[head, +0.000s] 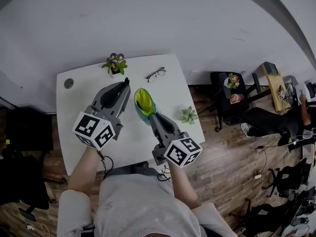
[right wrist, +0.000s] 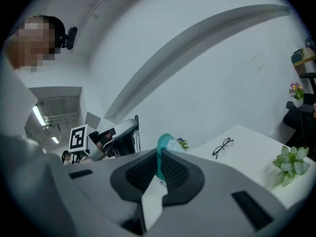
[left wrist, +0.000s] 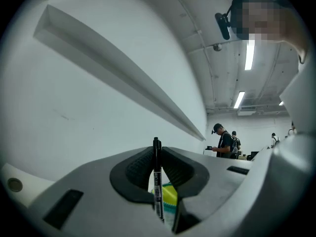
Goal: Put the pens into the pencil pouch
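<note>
A black pen (left wrist: 158, 181) stands upright between the jaws of my left gripper (left wrist: 158, 168), which is shut on it. In the head view that gripper (head: 125, 86) hovers over the white table (head: 74, 117), the pen (head: 127, 81) at its tips, just left of the pencil pouch (head: 143, 103). The pouch is yellow-green with a teal edge and its mouth gapes upward. My right gripper (head: 151, 115) is shut on the pouch's near rim; in the right gripper view the teal zipper edge (right wrist: 161, 154) is pinched between the jaws of the gripper (right wrist: 159, 171). The pouch (left wrist: 171, 197) shows below the pen.
Black glasses (head: 156, 73) lie at the table's far side, beside a purple-flowered pot plant (head: 115, 63). A small succulent (head: 188, 115) sits near the right edge. A round cable hole (head: 68, 83) is at the far left corner. Office chairs (head: 232, 98) stand right of the table.
</note>
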A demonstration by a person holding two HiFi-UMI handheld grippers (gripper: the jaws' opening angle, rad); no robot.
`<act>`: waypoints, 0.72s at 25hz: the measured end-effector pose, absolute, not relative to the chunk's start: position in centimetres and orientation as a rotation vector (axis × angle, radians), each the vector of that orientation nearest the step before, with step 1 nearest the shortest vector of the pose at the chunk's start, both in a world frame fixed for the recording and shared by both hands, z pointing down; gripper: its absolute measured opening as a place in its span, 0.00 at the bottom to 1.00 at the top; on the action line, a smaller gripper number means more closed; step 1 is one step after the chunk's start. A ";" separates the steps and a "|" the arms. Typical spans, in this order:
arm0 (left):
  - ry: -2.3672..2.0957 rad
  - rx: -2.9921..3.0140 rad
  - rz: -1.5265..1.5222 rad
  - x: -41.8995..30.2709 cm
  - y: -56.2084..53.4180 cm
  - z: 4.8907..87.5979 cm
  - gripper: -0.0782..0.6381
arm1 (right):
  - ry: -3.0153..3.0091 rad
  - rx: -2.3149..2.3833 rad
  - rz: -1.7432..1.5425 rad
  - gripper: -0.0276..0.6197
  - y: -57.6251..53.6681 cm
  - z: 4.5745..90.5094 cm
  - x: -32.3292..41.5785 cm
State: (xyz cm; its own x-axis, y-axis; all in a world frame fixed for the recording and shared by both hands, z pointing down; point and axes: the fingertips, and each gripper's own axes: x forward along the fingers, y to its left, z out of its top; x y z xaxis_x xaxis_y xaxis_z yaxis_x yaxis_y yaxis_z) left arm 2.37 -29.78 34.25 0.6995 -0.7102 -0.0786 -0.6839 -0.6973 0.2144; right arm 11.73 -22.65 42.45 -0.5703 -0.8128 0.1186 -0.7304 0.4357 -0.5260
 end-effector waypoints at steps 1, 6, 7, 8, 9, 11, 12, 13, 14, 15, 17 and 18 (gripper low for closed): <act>-1.135 2.751 -0.272 2.2 -29.5 33.5 0.21 | 2.534 -1.361 -0.814 0.11 -22.6 42.4 11.5; -1.102 2.785 -0.455 2.5 -28.0 30.7 0.21 | 2.547 -1.320 -0.820 0.11 -22.1 42.3 10.8; -1.097 2.790 -0.480 2.6 -27.9 30.4 0.21 | 2.549 -1.313 -0.819 0.11 -22.0 42.2 10.7; -1.089 2.795 -0.499 2.9 -27.7 30.2 0.21 | 2.551 -1.307 -0.819 0.11 -22.0 42.1 10.7; -1.076 2.799 -0.514 3.1 -27.5 30.0 0.21 | 2.553 -1.300 -0.818 0.11 -21.9 42.1 10.6; -1.042 2.806 -0.543 3.8 -27.0 29.7 0.21 | 2.557 -1.290 -0.815 0.11 -21.7 41.9 10.4; -1.025 2.811 -0.557 4.1 -26.8 29.6 0.21 | 2.559 -1.287 -0.813 0.11 -21.6 41.8 10.4; -1.012 2.818 -0.570 4.5 -26.5 29.4 0.21 | 2.561 -1.285 -0.811 0.11 -21.5 41.8 10.4; -1.001 2.827 -0.582 4.8 -26.2 29.3 0.21 | 2.563 -1.283 -0.809 0.11 -21.3 41.7 10.3; -0.991 2.835 -0.592 5.1 -25.9 29.1 0.21 | 2.565 -1.281 -0.808 0.11 -21.1 41.7 10.3; -0.971 2.844 -0.607 5.6 -25.5 29.0 0.21 | 2.567 -1.278 -0.805 0.11 -20.8 41.7 10.3; -0.963 2.846 -0.610 5.9 -25.4 29.1 0.21 | 2.567 -1.277 -0.803 0.11 -20.7 41.7 10.3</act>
